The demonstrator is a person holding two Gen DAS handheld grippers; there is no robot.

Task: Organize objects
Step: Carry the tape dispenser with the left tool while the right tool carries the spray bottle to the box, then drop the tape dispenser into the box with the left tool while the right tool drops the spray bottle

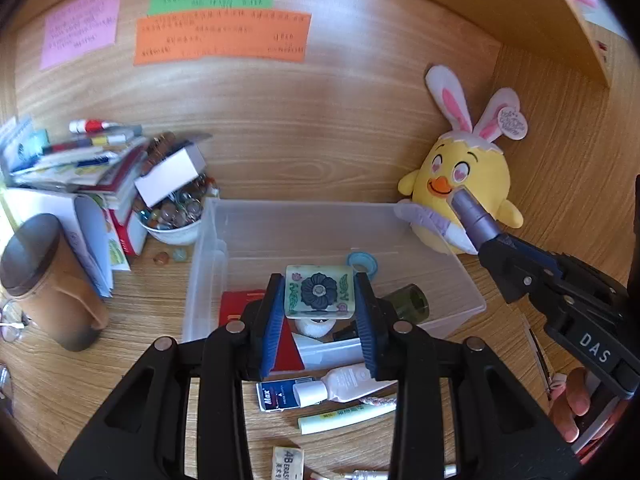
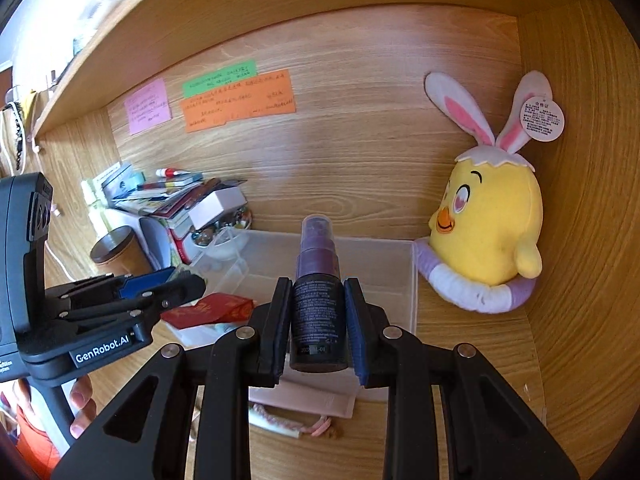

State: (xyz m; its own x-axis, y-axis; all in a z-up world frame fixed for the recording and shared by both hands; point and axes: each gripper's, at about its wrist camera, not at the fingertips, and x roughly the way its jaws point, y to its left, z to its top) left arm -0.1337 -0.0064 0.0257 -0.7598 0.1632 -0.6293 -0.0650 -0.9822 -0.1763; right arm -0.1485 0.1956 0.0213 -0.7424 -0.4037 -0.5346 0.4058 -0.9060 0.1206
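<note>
My left gripper [image 1: 319, 304] is shut on a square cream tile with a dark flower [image 1: 319, 291], held above the clear plastic bin [image 1: 208, 256]. In the bin lie a red booklet [image 1: 232, 304], a green glass [image 1: 412, 302], a blue tape roll [image 1: 362, 265] and a white tube [image 1: 328, 346]. My right gripper [image 2: 318, 328] is shut on a dark purple spray bottle [image 2: 318, 304], held upright above the bin's [image 2: 412, 280] near side. The bottle's cap [image 1: 472, 212] and the right gripper [image 1: 496, 256] show in the left wrist view, in front of the chick.
A yellow chick plush with bunny ears [image 1: 464, 184] [image 2: 488, 232] sits at the back right corner. Books, pens and a bowl of marbles [image 1: 176, 216] pile up at the left, with a brown cup [image 1: 48, 280]. A hand cream tube [image 1: 344, 384], highlighter [image 1: 344, 418] and eraser [image 1: 286, 462] lie on the desk in front.
</note>
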